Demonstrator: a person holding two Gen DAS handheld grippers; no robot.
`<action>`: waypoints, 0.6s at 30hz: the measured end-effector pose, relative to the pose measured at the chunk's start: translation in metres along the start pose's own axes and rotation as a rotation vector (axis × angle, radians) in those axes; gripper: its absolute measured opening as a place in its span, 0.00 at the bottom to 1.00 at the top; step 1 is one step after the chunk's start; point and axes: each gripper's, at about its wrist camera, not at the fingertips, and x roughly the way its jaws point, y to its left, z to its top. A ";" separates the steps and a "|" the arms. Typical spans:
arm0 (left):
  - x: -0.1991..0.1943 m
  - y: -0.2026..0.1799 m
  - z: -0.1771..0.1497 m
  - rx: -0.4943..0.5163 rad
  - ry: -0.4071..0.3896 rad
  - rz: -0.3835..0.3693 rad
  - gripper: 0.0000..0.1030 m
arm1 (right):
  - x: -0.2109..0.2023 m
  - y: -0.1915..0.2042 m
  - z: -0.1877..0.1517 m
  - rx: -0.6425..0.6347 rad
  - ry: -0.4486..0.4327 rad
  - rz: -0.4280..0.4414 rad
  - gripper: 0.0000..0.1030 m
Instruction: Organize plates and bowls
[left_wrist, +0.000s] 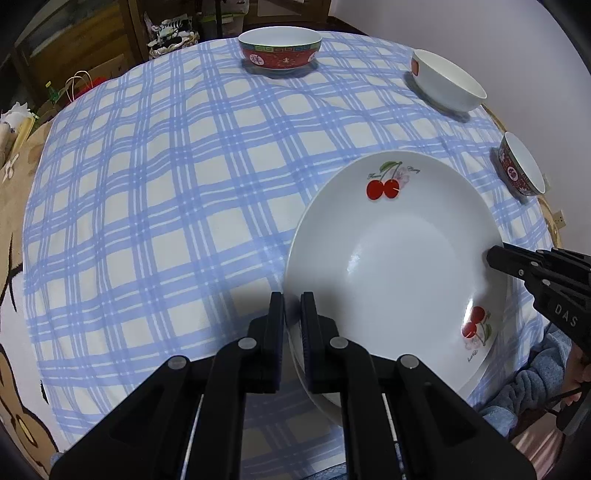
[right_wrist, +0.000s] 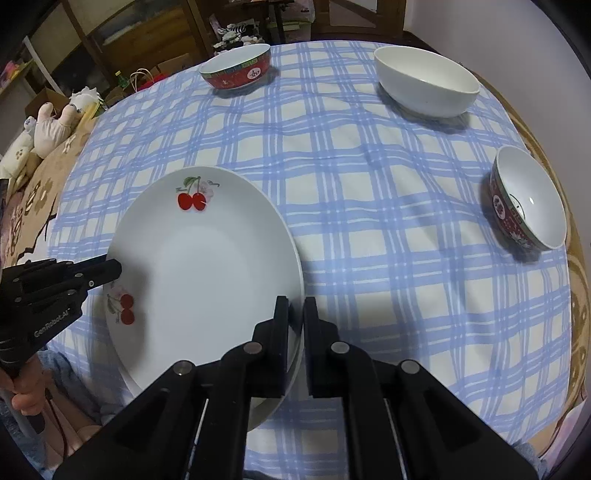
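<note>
A white plate with red cherry prints lies low over the blue-checked tablecloth. My left gripper is shut on its left rim, and its tip also shows in the right wrist view. My right gripper is shut on the opposite rim and shows in the left wrist view as well. A second white rim peeks out beneath the plate. Farther back stand a red patterned bowl, a white bowl and a small red bowl.
The round table's wooden edge shows past the cloth at right. Stuffed toys and a patterned cover lie off the left side. Dark wooden furniture stands behind. A person's hand and blue sleeve are at the near edge.
</note>
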 end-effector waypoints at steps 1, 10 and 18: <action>0.000 0.000 0.000 0.000 0.000 0.001 0.09 | 0.001 0.000 0.001 0.004 0.001 0.001 0.08; -0.001 -0.001 -0.002 0.006 -0.006 0.003 0.10 | 0.006 0.000 0.004 0.012 0.004 -0.003 0.09; 0.002 0.003 0.003 -0.012 0.004 -0.022 0.11 | 0.009 0.001 0.006 0.006 0.007 -0.015 0.09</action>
